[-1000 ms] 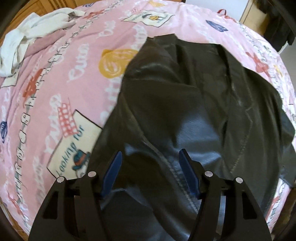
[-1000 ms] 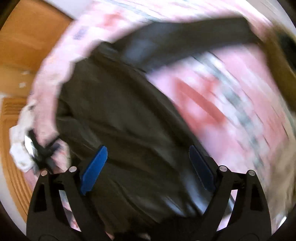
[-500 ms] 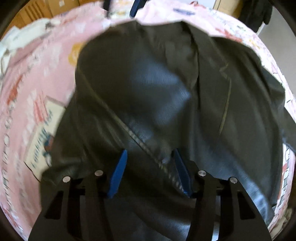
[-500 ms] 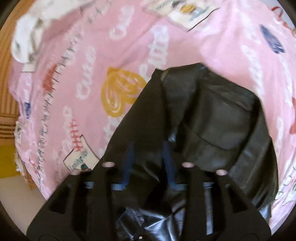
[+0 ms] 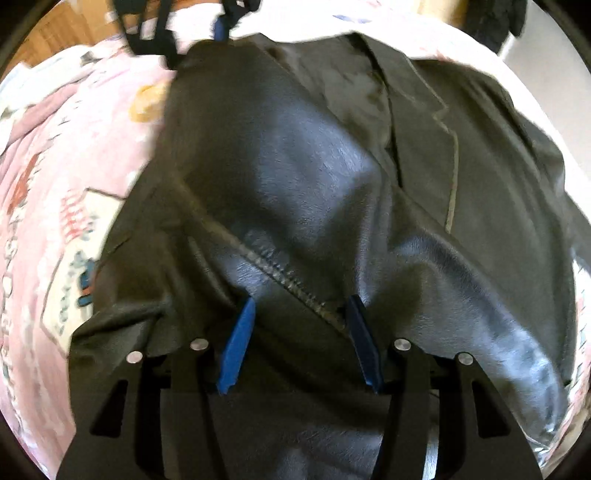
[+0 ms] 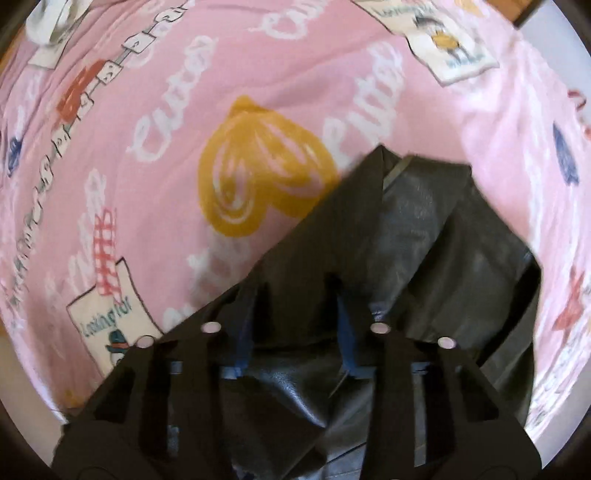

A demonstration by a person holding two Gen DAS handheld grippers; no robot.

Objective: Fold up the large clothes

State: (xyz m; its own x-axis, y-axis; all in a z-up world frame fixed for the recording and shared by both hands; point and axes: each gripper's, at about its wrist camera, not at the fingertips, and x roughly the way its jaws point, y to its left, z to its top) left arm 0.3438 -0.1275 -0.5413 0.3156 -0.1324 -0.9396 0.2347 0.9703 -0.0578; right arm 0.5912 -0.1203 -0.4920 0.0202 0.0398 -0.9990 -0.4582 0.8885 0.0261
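A black leather jacket (image 5: pixel 332 177) lies spread on a pink patterned bedsheet (image 6: pixel 177 110). My left gripper (image 5: pixel 301 332) points down into its near part. A raised fold with a stitched seam fills the gap between the blue pads (image 5: pixel 238 343), which press on it. My right gripper (image 6: pixel 295 332) is at the jacket's (image 6: pixel 443 240) far corner, and its jaws are closing with the jacket's edge between them. The leather drapes over its fingertips and hides them. The right gripper (image 5: pixel 199 44) also shows at the top of the left wrist view, at that far corner.
A white garment (image 6: pixel 48 18) lies bunched at the sheet's far left. Something dark (image 5: pixel 491 18) hangs beyond the bed at the upper right. Wooden floor (image 5: pixel 55 40) shows past the bed's edge. The sheet left of the jacket is bare.
My left gripper dropped closer onto the jacket and its jaws narrowed around the seam fold. My right gripper swung to the jacket's far corner and its jaws came much closer together.
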